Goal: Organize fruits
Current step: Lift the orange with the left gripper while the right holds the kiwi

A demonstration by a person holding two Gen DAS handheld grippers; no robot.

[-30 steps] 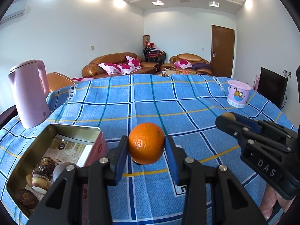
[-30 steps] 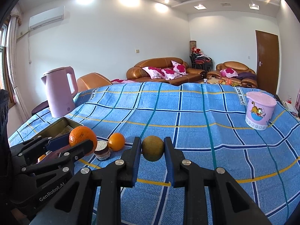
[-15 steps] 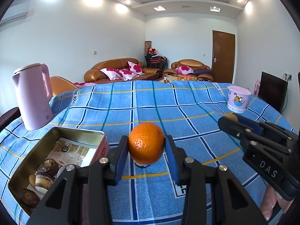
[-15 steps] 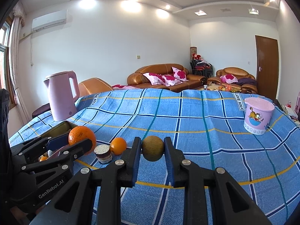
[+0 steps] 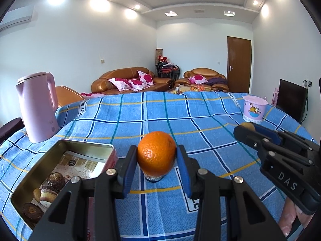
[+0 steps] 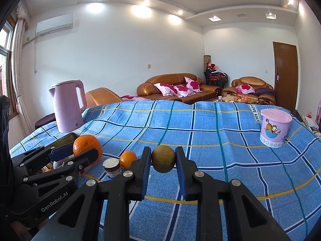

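Matt woven cloth (image 5: 200, 132), shiny metal tin (image 5: 40, 168), smooth glossy plastic kettle (image 5: 38, 108), dimpled orange (image 5: 156, 153).

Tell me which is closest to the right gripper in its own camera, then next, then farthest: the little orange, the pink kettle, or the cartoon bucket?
1. The little orange, on the cloth just left of the right gripper.
2. The cartoon bucket, off to the right.
3. The pink kettle, far back on the left.
The bucket and kettle are close to call.
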